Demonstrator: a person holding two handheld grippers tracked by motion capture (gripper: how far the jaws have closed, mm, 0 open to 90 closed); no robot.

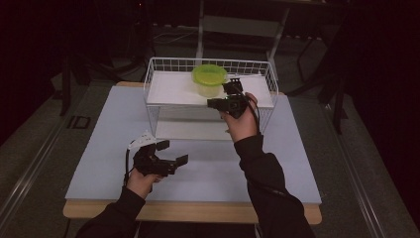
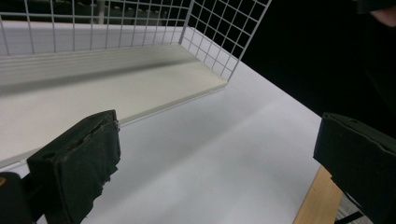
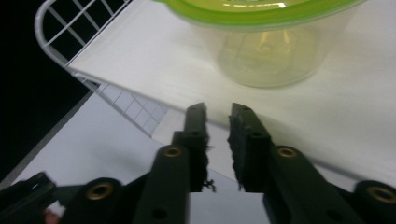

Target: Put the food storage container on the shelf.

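One narrow gap shows between my right hand-held gripper (image 1: 235, 87) jaws, nothing pinched, at five o'clock of the green-lidded container (image 1: 209, 80); next, spread wider and grasp it.

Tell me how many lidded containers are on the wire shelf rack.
1: the green-lidded container stands on the top shelf toward the back, just beyond the right claw. The lower shelf shows none.

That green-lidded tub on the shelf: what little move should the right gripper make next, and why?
Probably open wider. The right gripper sits just short of the tub with only a narrow gap between its jaws, far narrower than the tub, and nothing is between them. The left gripper waits open over the table.
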